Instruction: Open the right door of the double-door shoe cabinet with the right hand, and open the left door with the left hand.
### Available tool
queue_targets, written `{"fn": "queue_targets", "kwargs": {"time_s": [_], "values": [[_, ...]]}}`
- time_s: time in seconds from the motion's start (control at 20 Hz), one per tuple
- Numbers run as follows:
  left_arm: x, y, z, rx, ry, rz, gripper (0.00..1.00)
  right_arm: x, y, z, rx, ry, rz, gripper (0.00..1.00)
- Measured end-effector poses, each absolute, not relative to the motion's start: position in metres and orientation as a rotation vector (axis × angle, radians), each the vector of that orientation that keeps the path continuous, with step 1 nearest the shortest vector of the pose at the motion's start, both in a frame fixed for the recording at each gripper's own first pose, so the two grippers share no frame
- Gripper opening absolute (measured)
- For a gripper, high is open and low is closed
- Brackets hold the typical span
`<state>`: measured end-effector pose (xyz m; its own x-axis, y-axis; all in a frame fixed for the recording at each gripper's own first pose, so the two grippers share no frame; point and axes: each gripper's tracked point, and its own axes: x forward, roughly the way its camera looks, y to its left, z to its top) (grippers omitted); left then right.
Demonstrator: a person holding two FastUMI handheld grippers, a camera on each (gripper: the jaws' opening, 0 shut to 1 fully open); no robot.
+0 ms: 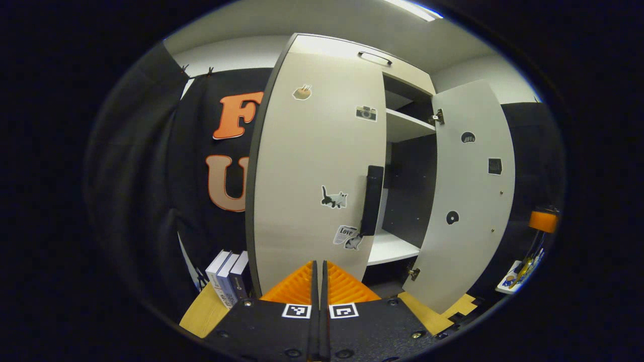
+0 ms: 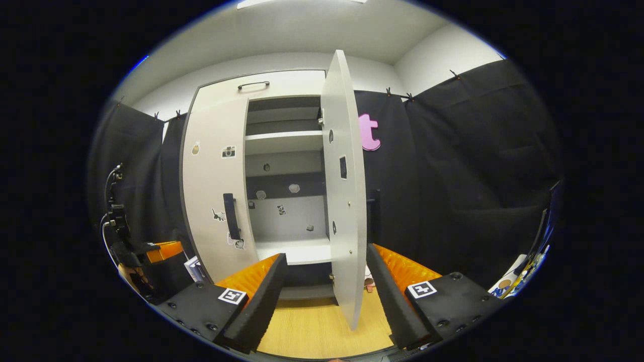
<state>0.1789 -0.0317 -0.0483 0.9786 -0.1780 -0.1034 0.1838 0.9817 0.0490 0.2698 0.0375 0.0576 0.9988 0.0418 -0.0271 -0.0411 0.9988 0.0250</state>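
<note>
The pale double-door shoe cabinet [image 1: 322,45] stands close ahead. Its left door [image 1: 312,166], with stickers and a black vertical handle [image 1: 372,201], is closed. My left gripper [image 1: 319,264] sits low before that door, shut with nothing in it, below and left of the handle. The right door [image 2: 347,201] is swung wide open and stands edge-on; its black handle [image 2: 375,211] peeks out behind it. My right gripper [image 2: 326,254] is open, and the door's lower edge appears between its fingers without touching them. The left gripper [image 2: 156,250] also appears far left in the right gripper view.
Inside the cabinet are a white shelf [image 2: 284,143] and a white bottom board [image 2: 297,251]. Several books [image 1: 229,281] stand left of the cabinet. A wooden surface [image 2: 312,327] lies under the open door. A colourful item [image 1: 520,271] sits at the far right.
</note>
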Motion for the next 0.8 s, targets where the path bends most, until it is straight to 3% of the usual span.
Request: {"fn": "queue_targets", "kwargs": {"time_s": [0.05,0.1,0.2,0.25,0.3,0.35,0.4,0.45,0.5,0.8], "values": [[0.189,-0.051,-0.045,0.059,0.089,-0.203,0.04,0.269,0.039,0.054,0.026,0.040,0.042,1.00],[0.200,-0.066,-0.044,0.065,0.088,-0.204,0.10,0.270,0.032,0.053,0.019,0.043,0.030,0.94],[0.217,-0.095,-0.046,0.054,0.100,-0.227,0.34,0.264,0.006,0.057,-0.001,0.031,-0.003,0.94],[0.228,-0.107,-0.046,0.048,0.102,-0.233,0.60,0.261,-0.003,0.059,-0.006,0.025,-0.018,0.94],[0.239,-0.115,-0.046,0.042,0.096,-0.233,0.67,0.261,-0.010,0.060,-0.005,0.021,-0.031,1.00],[0.254,-0.119,-0.046,0.044,0.088,-0.222,0.74,0.261,-0.017,0.061,-0.002,0.021,-0.040,0.94],[0.267,-0.118,-0.045,0.056,0.084,-0.200,0.78,0.264,-0.026,0.061,0.003,0.021,-0.051,1.00],[0.275,-0.119,-0.043,0.064,0.080,-0.178,0.82,0.266,-0.038,0.062,0.007,0.021,-0.062,1.00],[0.283,-0.121,-0.044,0.070,0.078,-0.159,0.82,0.267,-0.048,0.061,0.009,0.022,-0.072,0.94],[0.320,-0.120,-0.055,0.072,0.097,-0.081,0.79,0.281,-0.082,0.054,0.028,0.053,-0.096,0.94]]}}
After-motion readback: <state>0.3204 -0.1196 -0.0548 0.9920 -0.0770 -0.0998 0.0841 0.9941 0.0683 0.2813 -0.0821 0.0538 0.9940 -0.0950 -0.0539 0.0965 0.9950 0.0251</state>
